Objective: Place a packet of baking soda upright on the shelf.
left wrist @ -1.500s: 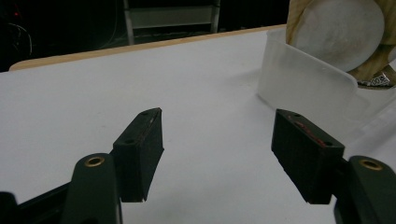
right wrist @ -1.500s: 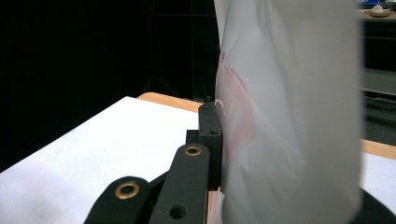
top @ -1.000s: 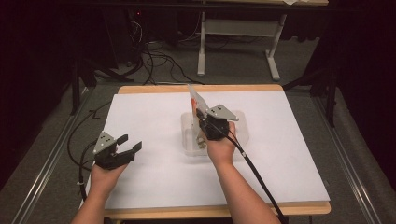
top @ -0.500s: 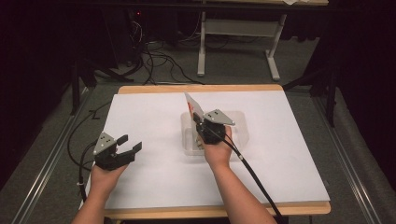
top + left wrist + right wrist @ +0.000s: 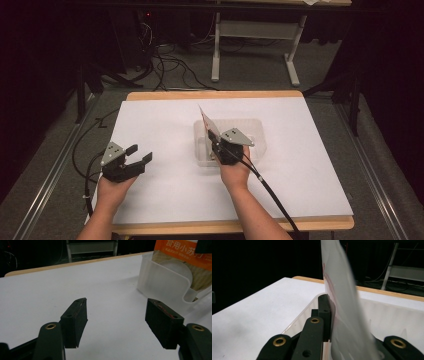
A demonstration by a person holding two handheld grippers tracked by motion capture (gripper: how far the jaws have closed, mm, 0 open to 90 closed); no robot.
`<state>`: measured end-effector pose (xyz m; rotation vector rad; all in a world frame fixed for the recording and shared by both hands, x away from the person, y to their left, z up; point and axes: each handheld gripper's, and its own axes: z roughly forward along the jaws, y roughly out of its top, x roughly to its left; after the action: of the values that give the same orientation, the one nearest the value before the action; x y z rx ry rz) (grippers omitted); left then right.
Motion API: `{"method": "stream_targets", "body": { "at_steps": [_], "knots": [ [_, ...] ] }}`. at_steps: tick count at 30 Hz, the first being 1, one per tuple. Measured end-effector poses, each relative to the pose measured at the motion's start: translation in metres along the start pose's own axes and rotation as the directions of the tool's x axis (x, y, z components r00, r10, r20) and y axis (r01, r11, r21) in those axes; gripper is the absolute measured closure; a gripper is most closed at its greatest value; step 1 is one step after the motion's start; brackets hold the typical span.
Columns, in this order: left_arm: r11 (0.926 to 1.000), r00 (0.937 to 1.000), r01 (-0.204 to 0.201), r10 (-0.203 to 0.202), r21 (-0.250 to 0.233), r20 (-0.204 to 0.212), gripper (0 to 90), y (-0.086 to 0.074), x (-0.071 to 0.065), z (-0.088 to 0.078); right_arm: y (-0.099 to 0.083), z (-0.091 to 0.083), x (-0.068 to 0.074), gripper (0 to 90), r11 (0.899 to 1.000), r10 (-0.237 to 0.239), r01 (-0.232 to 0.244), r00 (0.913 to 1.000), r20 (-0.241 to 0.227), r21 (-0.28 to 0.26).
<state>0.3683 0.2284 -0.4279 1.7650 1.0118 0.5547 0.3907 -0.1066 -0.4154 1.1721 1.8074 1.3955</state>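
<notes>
A: Plastic bin [image 5: 257, 131] at table centre: the right gripper [image 5: 216, 142], clamped tight on a flat packet [image 5: 206, 121], has sunk lower, packet now dipping into the bin's 9 o'clock end

B: And the left gripper [image 5: 138, 154]?

A: At 8 o'clock, jaws wide apart, holding nothing

The orange top of the packet [image 5: 183, 255] that stands in the clear bin [image 5: 162, 287] carries white Chinese characters, "食用小苏打"; no other text is readable.
</notes>
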Motion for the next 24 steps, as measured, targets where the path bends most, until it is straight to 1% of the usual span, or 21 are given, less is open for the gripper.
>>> {"method": "stream_targets", "body": {
  "at_steps": [6,8,9,10,11,12,14,15,16,17,18,19,20,21,22,24],
  "knots": [
    [1.0,1.0,-0.006,0.006,0.004,0.001,34.5,0.0,-0.001,0.001,-0.001,-0.001,0.001,89.4,1.0,-0.02,0.02,0.9998,0.006,0.005],
    [1.0,1.0,-0.003,0.003,0.004,0.001,34.5,0.0,0.0,0.001,-0.001,-0.001,0.002,87.4,1.0,-0.025,0.025,0.9996,0.012,0.005],
    [1.0,1.0,-0.003,0.003,0.004,0.002,34.5,0.0,0.0,0.001,0.001,-0.001,0.001,84.1,1.0,-0.024,0.024,0.9997,0.008,0.009],
    [1.0,1.0,-0.003,0.003,0.003,0.002,34.5,0.0,0.0,0.001,0.004,-0.001,0.0,75.1,1.0,-0.02,0.02,0.9998,-0.006,0.013],
    [1.0,1.0,-0.004,0.004,0.003,0.002,34.5,0.0,0.0,0.001,0.004,-0.001,0.0,75.1,1.0,-0.02,0.02,0.9998,-0.006,0.013],
    [1.0,1.0,-0.004,0.004,0.002,0.003,34.5,0.0,0.0,0.0,0.006,-0.002,0.0,71.9,1.0,-0.014,0.014,0.9999,-0.008,0.015],
    [1.0,1.0,-0.002,0.002,0.0,0.003,34.5,0.0,0.0,0.0,0.011,-0.003,-0.001,63.0,1.0,-0.005,0.006,0.9996,-0.029,0.023],
    [1.0,1.0,-0.002,0.002,0.0,0.003,34.5,0.0,0.0,0.0,0.013,-0.003,-0.001,57.9,0.999,-0.01,0.012,0.9992,-0.038,0.032],
    [1.0,1.0,-0.003,0.003,0.0,0.004,34.5,0.0,0.0,0.0,0.016,-0.005,-0.002,47.8,0.999,-0.023,0.025,0.9991,-0.035,0.038],
    [1.0,1.0,-0.004,0.004,-0.002,0.004,34.5,0.0,0.0,0.0,0.016,-0.005,-0.002,47.8,0.999,-0.023,0.025,0.9991,-0.035,0.038],
    [1.0,1.0,-0.005,0.005,-0.001,0.005,34.5,0.0,0.0,0.001,0.017,-0.006,-0.003,45.2,0.999,-0.023,0.025,0.999,-0.037,0.039],
    [1.0,0.9999,-0.007,0.007,0.002,0.007,34.5,0.0,0.0,0.002,0.019,-0.008,-0.004,38.8,0.998,-0.033,0.035,0.9987,-0.038,0.051],
    [1.0,0.9999,-0.007,0.007,0.002,0.007,34.5,0.0,0.0,0.002,0.02,-0.01,-0.005,36.7,0.998,-0.039,0.041,0.9987,-0.033,0.05],
    [1.0,0.9999,-0.008,0.008,0.003,0.007,34.5,0.0,0.0,0.002,0.02,-0.01,-0.005,36.7,0.998,-0.039,0.041,0.9987,-0.033,0.05],
    [1.0,1.0,-0.007,0.007,0.002,0.007,34.5,0.0,0.0,0.002,0.021,-0.013,-0.007,32.4,0.998,-0.045,0.046,0.9985,-0.031,0.042],
    [1.0,0.9999,-0.007,0.007,0.002,0.007,34.5,0.0,0.0,0.002,0.021,-0.014,-0.007,31.3,0.998,-0.041,0.042,0.9986,-0.034,0.041]
  ]
}}
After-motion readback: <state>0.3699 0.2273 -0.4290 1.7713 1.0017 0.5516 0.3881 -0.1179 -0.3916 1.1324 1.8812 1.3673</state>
